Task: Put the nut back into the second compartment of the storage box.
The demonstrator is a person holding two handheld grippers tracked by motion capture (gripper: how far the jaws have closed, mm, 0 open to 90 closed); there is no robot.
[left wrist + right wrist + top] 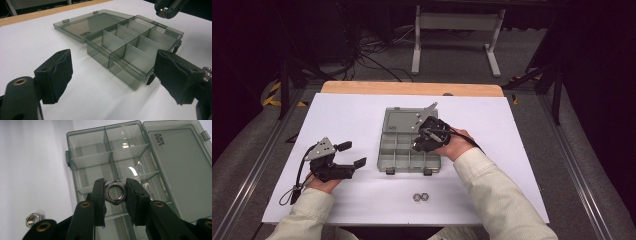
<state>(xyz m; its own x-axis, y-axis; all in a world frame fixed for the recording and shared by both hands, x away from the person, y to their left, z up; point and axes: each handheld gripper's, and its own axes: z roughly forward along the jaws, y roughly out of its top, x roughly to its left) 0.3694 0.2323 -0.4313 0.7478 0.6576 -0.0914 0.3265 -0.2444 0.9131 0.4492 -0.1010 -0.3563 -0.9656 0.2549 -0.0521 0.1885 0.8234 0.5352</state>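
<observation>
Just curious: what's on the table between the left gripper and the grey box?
Nothing: between the left gripper and box, bare white table, per the high view.

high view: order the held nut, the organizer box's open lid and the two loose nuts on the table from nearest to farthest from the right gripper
1. The held nut, clamped between the fingers of the right gripper, over the organizer box.
2. The open lid, lying flat just beyond the gripper, at the box's far side.
3. The two loose nuts, on the table near its front edge, in front of the box.
</observation>
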